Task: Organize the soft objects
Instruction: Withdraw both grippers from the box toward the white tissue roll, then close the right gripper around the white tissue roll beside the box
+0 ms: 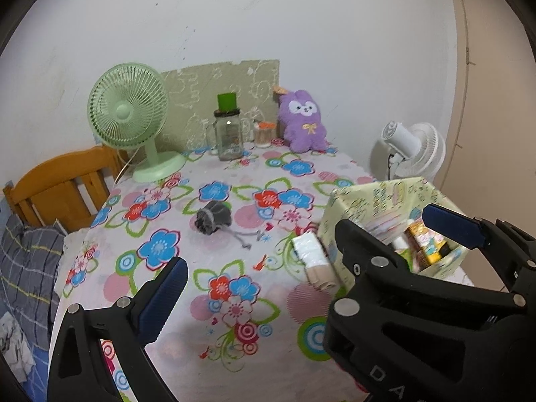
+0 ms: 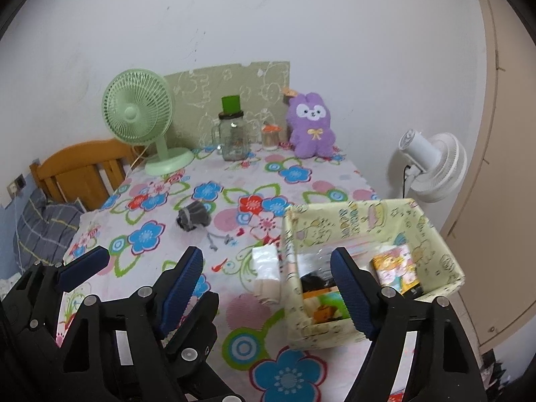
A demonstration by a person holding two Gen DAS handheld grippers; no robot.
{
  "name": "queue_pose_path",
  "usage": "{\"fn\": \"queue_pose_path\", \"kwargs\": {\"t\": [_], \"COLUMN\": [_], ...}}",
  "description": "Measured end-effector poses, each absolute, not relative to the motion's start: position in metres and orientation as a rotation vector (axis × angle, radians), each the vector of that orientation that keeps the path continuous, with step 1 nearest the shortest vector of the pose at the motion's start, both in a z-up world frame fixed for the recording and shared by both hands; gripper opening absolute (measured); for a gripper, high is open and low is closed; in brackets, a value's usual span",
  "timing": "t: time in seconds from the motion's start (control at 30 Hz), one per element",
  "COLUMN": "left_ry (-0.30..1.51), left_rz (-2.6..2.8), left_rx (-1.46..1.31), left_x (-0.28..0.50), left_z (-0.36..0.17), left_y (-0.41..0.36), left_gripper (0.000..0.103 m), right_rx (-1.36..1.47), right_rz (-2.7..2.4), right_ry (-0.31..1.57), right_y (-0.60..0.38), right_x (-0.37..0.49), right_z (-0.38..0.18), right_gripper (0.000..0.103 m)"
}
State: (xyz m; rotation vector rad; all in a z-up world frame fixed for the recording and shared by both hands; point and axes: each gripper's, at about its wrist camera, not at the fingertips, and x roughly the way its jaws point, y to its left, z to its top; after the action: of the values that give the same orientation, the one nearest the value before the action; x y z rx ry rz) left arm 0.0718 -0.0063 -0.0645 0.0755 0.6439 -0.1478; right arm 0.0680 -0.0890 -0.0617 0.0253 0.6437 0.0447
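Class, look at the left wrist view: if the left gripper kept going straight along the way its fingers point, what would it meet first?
Most likely the flowered tablecloth, bare just ahead of the open left gripper. The grey drawstring pouch lies farther on, slightly left, and may be next; depth is uncertain in this fisheye view.

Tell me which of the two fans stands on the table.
The green fan, its base resting on the floral tablecloth at the far left corner beside the glass jar. The white fan stands off the table, beyond its right edge.
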Motion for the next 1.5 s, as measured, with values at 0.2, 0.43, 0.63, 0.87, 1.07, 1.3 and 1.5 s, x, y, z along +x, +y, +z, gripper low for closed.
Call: {"fn": "queue_pose_path", "kwargs": {"t": [0.2, 0.43, 0.63, 0.87, 1.07, 1.3, 1.5], "left_ry": [0.675, 0.706, 0.737, 0.771, 0.787, 0.803, 0.828], "left_rz": [-0.141, -0.119, -0.105, -0.095, -0.102, -0.098, -0.114], "left_rx": [0.092, 0.099, 0.099, 0.115, 0.112, 0.111, 0.14], "left_x": [0.079, 0.089, 0.102, 0.117, 0.129, 0.136, 0.146], "left_z": [-0.081, -0.096, -0.109, -0.122, -0.133, -0.137, -0.149], "left_y": [0.005, 0.02, 0.029, 0.036, 0.042, 0.053, 0.047], "left_gripper": [0.101, 0.101, 0.101, 0.101, 0.101, 0.101, 0.101], "right_rx": [0.035, 0.016, 0.007, 0.011, -0.021, -0.022, -0.007], "right_rz": [0.065, 0.073, 0.056, -0.002, -0.095, -0.087, -0.154], "right_ry": [0.698, 0.733, 0.76, 0.79, 0.751, 0.773, 0.809], "right_y": [-0.075, -0.059, -0.048, -0.042, -0.037, -0.026, -0.029], "right_x": [0.078, 0.09, 0.105, 0.12, 0.125, 0.133, 0.145], "right_z": [-0.08, -0.096, -0.11, -0.127, -0.133, -0.137, -0.154], "right_gripper": [0.074, 0.071, 0.069, 0.067, 0.067, 0.056, 0.056]}}
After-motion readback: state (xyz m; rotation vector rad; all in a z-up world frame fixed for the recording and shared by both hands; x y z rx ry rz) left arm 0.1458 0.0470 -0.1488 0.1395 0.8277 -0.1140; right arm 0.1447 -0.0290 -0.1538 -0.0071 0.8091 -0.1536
